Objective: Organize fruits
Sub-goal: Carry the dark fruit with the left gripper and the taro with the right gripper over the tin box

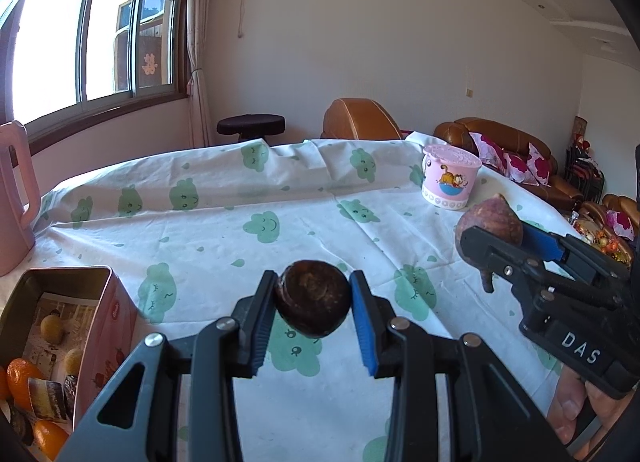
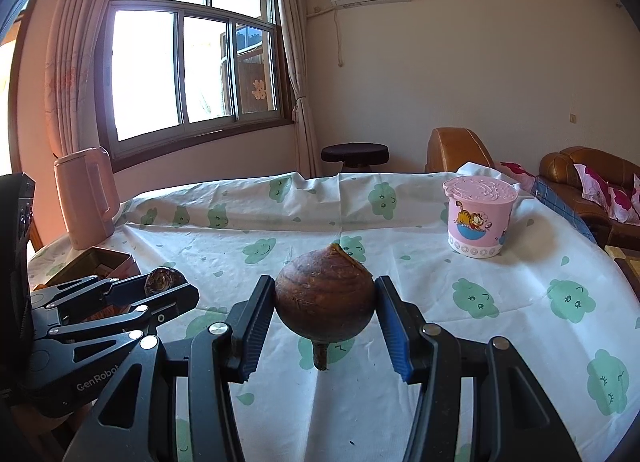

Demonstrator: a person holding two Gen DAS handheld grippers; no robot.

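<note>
My left gripper point(image 1: 313, 302) is shut on a small dark brown round fruit point(image 1: 312, 298), held above the cloth-covered table point(image 1: 224, 230). My right gripper point(image 2: 325, 312) is shut on a larger brown bulb-shaped fruit point(image 2: 325, 302) with a pointed top and a short stem below. In the left wrist view the right gripper point(image 1: 504, 246) and its fruit point(image 1: 489, 224) hang at the right. In the right wrist view the left gripper point(image 2: 168, 288) and its small fruit point(image 2: 160, 280) sit at the lower left. A pink tin box point(image 1: 104, 326) at the lower left holds oranges point(image 1: 22, 380) and other pieces.
A pink lidded cup with a cartoon cat point(image 2: 478, 218) stands at the table's far right. A pink jug point(image 2: 86, 198) stands at the far left edge. Behind the table are a dark stool point(image 2: 354, 154) and brown sofas point(image 2: 580, 178).
</note>
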